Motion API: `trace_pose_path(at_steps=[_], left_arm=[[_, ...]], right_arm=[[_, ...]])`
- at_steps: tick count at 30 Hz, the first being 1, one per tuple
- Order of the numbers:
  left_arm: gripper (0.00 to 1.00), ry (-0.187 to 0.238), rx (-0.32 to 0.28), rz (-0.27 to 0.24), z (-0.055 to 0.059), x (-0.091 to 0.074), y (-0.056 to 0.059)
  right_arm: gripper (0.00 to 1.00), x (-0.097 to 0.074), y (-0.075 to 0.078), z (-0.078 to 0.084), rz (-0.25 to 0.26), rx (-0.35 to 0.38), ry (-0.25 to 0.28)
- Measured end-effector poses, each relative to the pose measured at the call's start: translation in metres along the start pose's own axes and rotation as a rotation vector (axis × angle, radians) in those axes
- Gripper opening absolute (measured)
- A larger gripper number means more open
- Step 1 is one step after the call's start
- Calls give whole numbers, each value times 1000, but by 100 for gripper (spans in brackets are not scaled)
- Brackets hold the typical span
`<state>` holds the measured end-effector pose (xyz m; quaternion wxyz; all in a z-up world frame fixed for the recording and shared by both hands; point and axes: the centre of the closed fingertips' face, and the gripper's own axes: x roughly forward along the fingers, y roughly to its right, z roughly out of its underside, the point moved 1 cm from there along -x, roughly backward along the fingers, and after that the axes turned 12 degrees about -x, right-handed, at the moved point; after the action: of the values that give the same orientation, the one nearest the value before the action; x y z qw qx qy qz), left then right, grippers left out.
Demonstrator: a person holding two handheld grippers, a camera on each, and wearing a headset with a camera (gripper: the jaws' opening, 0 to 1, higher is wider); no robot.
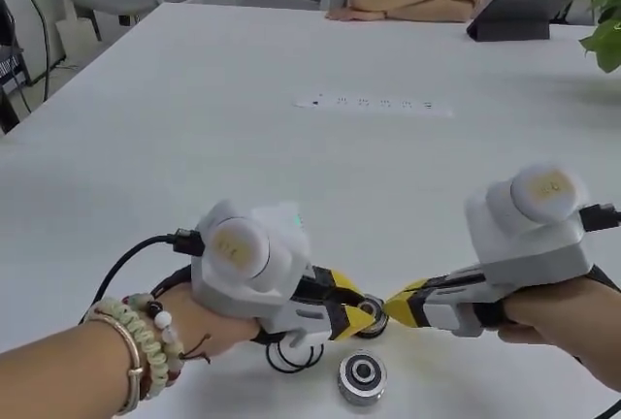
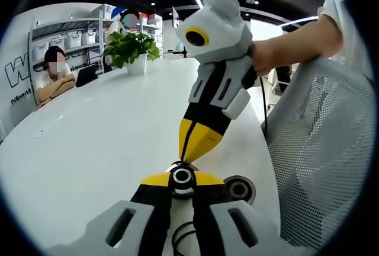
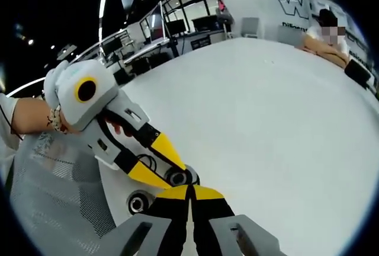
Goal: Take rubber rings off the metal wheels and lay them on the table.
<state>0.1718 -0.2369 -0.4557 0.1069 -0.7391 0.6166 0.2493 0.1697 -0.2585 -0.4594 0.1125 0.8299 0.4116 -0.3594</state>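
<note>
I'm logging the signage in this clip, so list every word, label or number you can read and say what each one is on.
"W": large white letter on the wall sign; the rest of the word is cut off.
"W": the same opening letter on the wall lettering in the right gripper view; the rest is blurred.
Small line under the big letters: too blurred to read.
Row of marks on the strip in the table: too small to read.

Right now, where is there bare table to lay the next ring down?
Free: the wide stretch of table between the left tool, the right tool and the socket strip. Crowded: the near edge beneath the tools, where loose rings and a second wheel lie.
</note>
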Motion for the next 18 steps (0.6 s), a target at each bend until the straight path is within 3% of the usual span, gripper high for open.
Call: trace_pose_path(at_steps=[18], left_arm=[[8,3,-4,2,0,0,0]], right_arm=[[0,-1,-5,-6,-11,-15,10]])
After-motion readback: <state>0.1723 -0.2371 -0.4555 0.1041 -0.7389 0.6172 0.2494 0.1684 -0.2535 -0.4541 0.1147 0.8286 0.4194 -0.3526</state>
